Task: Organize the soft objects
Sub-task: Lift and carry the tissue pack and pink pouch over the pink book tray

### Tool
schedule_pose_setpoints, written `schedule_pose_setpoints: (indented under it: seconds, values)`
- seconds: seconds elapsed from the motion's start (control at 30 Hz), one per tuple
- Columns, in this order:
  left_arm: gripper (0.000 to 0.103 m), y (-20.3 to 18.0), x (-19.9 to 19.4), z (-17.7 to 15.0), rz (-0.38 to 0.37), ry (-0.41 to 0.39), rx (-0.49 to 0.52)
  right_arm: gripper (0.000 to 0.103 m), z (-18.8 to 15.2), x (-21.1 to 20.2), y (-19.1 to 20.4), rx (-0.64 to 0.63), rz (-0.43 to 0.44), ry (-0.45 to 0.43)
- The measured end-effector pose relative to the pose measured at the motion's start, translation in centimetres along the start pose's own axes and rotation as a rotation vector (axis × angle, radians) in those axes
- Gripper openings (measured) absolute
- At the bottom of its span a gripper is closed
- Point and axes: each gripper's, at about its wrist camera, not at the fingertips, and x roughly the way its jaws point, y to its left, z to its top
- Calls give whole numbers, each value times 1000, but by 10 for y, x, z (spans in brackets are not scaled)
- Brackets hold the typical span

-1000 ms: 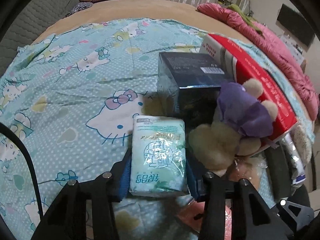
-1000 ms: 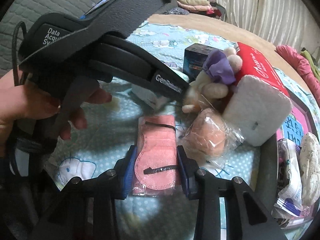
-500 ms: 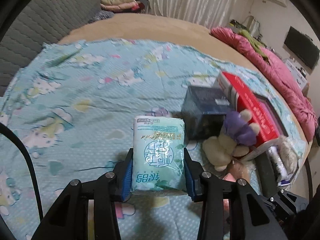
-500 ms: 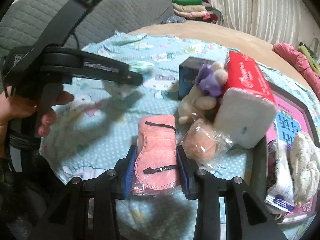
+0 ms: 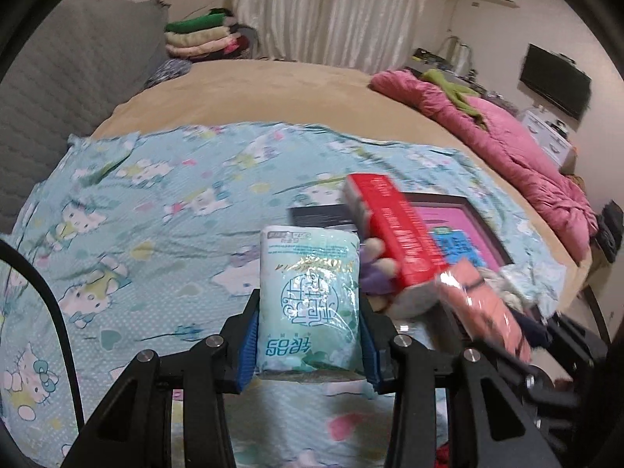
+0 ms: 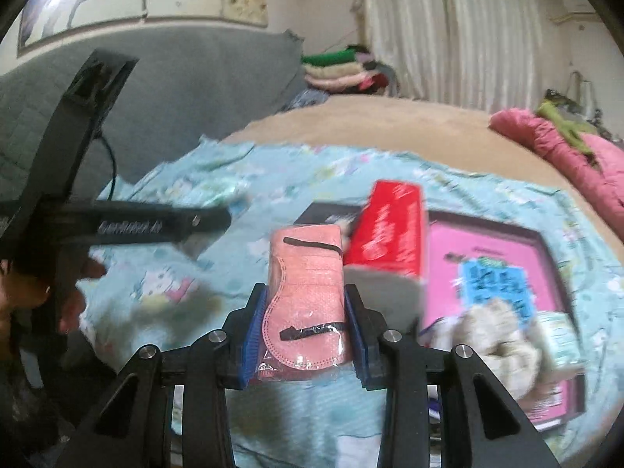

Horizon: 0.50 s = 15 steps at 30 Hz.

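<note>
Both grippers lifted off bed since earlier. Left gripper (image 5: 310, 335) fingers clamped on tissue pack (image 5: 310, 300), right gripper (image 6: 306, 331) fingers clamped on pink mask pack (image 6: 308, 292). Both packs point lengthwise toward red box (image 6: 390, 230), right one nearer.

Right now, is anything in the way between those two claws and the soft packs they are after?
No. The left gripper is already clamped on the green tissue pack, and the right gripper on the pink mask pack. Both packs sit directly between the blue pads, nothing wedged in. Where they go next isn't shown.
</note>
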Motion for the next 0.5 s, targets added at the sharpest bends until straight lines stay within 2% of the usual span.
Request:
schedule_pose_setpoints:
  seconds: [0.5]
  values:
    - [43,-98,-15,10,-28,-8,154,39,10,-54,-67,151,-96,-147]
